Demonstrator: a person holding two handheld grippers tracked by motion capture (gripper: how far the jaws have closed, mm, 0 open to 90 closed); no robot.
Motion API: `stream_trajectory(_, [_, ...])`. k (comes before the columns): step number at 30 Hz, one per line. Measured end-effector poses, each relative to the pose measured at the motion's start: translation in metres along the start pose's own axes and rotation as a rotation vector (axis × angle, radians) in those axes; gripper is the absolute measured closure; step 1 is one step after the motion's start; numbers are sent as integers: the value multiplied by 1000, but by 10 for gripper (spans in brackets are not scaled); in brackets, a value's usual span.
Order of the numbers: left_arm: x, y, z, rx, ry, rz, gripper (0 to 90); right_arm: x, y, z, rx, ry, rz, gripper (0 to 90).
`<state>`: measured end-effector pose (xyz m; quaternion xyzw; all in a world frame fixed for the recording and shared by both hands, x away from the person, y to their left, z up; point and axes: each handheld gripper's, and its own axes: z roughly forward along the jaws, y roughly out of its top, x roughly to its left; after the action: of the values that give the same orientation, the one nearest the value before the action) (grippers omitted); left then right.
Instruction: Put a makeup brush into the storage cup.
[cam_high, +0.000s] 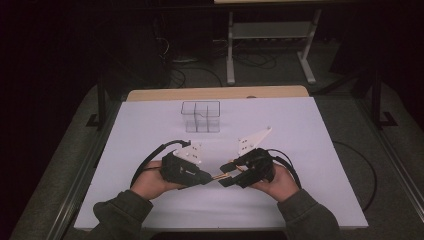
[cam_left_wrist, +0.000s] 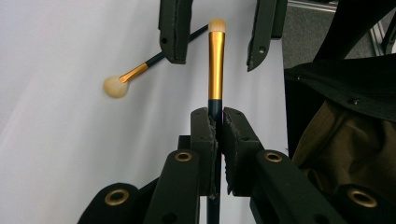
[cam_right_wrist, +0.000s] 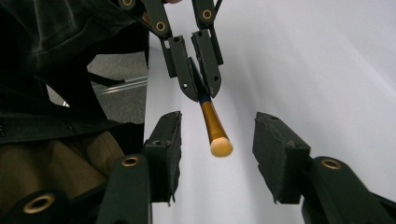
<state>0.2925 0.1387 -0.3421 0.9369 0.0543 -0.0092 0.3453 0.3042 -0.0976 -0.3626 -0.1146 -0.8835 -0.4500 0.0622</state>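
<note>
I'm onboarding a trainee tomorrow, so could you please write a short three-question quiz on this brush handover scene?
1. True or false: the left gripper is shut on the gold-ferruled brush.
2. Where is the brush's bristle tip relative to the right gripper? A) between its open jaws, untouched B) pinched by its pads C) lying on the table
3. In the left gripper view, what lies on the white table beyond the held brush?

Key: 1 true. 2 A. 3 a second brush with a round pale head.
</note>
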Motion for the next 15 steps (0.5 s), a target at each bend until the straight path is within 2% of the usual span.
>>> stream_trajectory(5, [-1,1,2,-1,-4,-6,833,0,0,0,14,2,2,544])
stream_trajectory(6, [0,1,2,8,-4,10,833,0,0,-1,17,1,2,548])
stream_trajectory(15, [0,6,5,20,-12,17,832,-2,0,-3,51,16,-2,588])
